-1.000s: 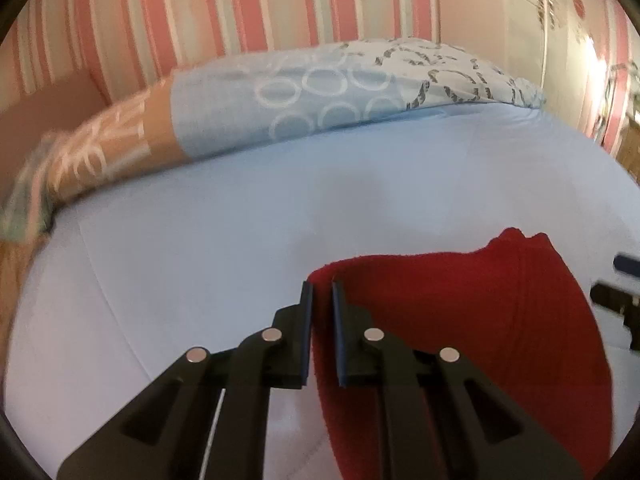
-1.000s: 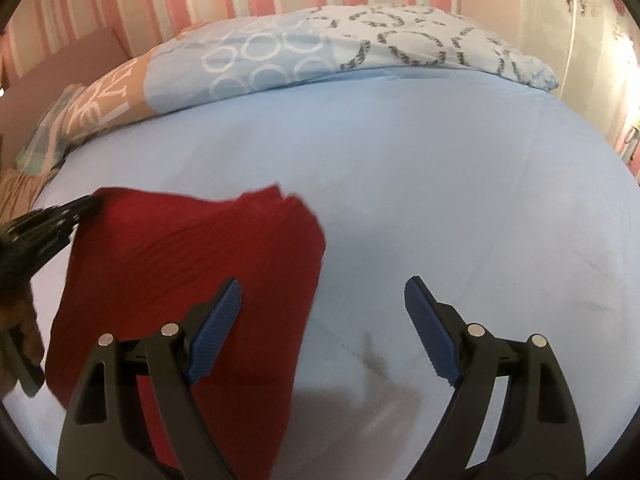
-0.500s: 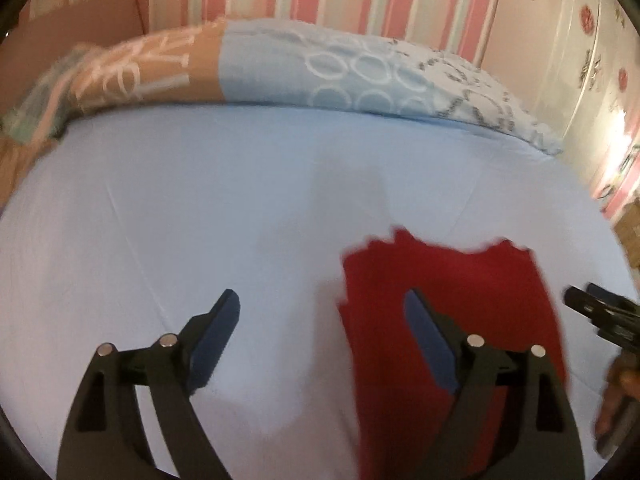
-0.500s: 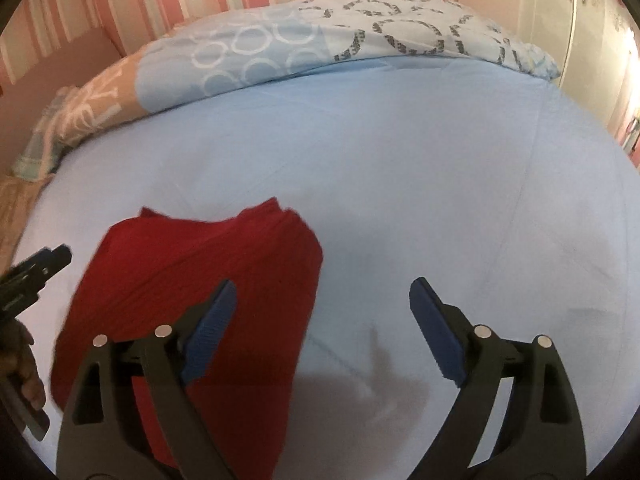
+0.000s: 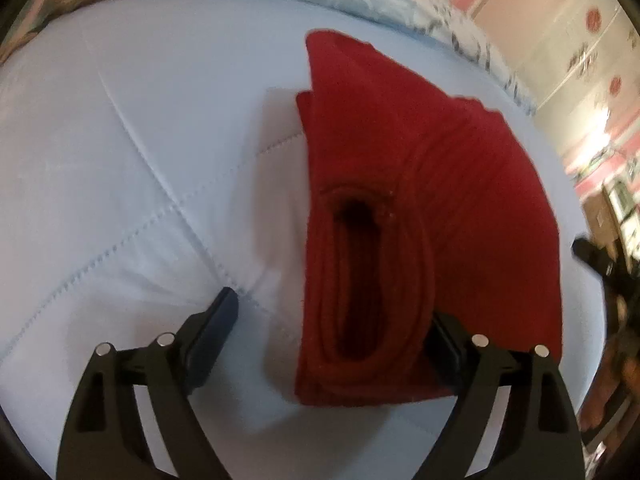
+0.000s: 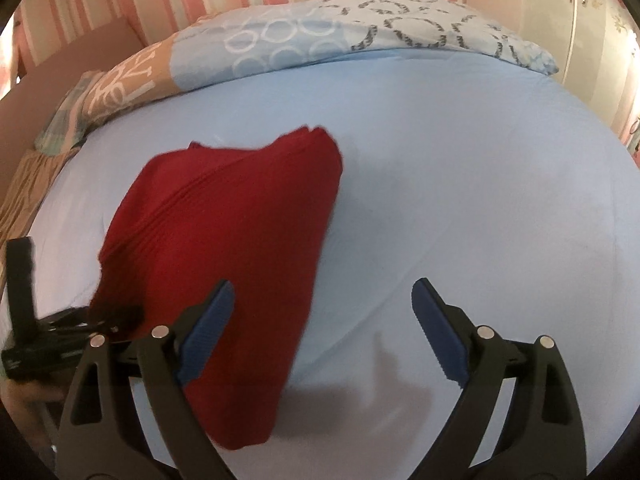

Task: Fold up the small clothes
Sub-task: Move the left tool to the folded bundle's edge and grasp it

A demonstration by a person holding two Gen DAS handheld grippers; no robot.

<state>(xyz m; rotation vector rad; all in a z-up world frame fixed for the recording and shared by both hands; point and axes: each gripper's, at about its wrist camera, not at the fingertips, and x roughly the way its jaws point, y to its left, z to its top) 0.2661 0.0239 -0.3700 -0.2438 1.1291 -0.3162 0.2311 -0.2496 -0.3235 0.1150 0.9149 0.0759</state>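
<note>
A dark red ribbed knit garment [image 5: 432,184] is lying folded in several layers on the pale blue quilted bed sheet [image 5: 120,160], well short of the patterned pillows [image 6: 320,36]. The left tongs [image 5: 332,328] are standing spread, the open rolled end of the garment sitting between the fingers, one finger tucked against its side; nothing is being pinched. The right tongs [image 6: 320,320] are likewise hanging spread above the sheet, beside the garment's near edge. Judged soft, light and limp, the knit is likely sagging wherever unsupported. Hold is best taken at the thick folded edge, catching all layers together.
</note>
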